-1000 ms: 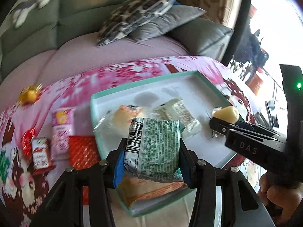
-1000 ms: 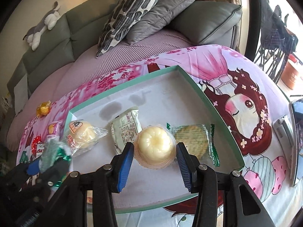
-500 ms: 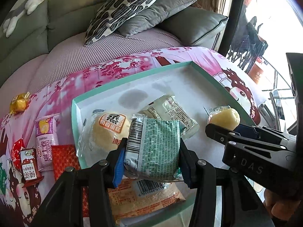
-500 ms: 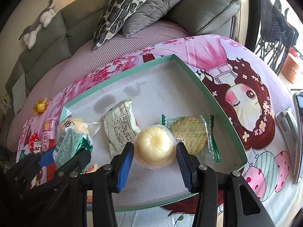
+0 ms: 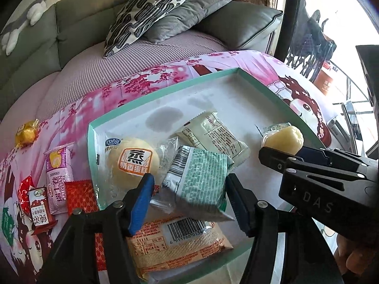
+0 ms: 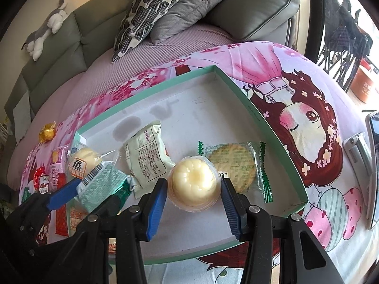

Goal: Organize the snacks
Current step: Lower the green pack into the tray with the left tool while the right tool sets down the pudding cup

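Note:
A shallow teal-rimmed tray [image 5: 165, 90] [image 6: 272, 127] lies on the pink cartoon cloth. My left gripper [image 5: 189, 189] has opened; the green foil packet [image 5: 199, 177] [image 6: 101, 184] sits tilted between its jaws, resting on other snacks in the tray, with a gap at the left pad. My right gripper [image 6: 193, 194] is shut on a clear cup of yellow jelly [image 6: 193, 184] [image 5: 284, 139], held just above the tray floor. In the tray lie a round steamed cake [image 5: 132, 161], a pale green packet [image 6: 146, 158], a green-edged cracker [image 6: 234, 163] and an orange cake packet [image 5: 177, 241].
Left of the tray lie a pink packet [image 5: 58, 177], red packets [image 5: 80, 196], a small carton [image 5: 40, 215] and a gold-wrapped sweet [image 5: 26, 135]. A phone [image 6: 374, 165] lies at the cloth's right edge. A grey sofa with cushions [image 6: 151, 11] stands behind.
My left gripper has opened and the green foil packet has dropped and tilted onto the snacks in the tray. Both grippers have moved forward over the tray; the right still holds the jelly cup.

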{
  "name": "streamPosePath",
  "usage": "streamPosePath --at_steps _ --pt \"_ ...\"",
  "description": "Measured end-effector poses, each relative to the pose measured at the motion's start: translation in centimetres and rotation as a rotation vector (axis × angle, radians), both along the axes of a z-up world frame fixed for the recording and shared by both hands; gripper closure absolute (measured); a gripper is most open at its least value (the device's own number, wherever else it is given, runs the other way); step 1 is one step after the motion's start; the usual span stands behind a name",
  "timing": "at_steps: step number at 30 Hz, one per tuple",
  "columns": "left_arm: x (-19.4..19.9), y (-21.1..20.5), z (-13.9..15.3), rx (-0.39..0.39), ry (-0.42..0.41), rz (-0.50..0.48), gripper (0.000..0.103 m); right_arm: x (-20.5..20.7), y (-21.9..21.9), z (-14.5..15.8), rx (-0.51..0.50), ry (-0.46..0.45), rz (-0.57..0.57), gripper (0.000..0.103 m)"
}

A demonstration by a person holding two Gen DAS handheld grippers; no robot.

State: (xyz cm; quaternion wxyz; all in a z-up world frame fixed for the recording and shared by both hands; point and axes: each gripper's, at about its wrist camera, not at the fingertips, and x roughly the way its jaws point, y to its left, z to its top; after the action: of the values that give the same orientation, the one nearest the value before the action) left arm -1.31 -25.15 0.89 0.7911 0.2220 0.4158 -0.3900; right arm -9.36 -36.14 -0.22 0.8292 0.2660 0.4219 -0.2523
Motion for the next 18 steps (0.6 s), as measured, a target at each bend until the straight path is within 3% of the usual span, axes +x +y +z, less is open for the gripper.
streamPosePath --at_steps 18 --pt "-0.2 1.4 1.2 0.021 0.027 0.057 0.039 0.2 0.3 0.1 -0.012 0.004 0.011 0.052"
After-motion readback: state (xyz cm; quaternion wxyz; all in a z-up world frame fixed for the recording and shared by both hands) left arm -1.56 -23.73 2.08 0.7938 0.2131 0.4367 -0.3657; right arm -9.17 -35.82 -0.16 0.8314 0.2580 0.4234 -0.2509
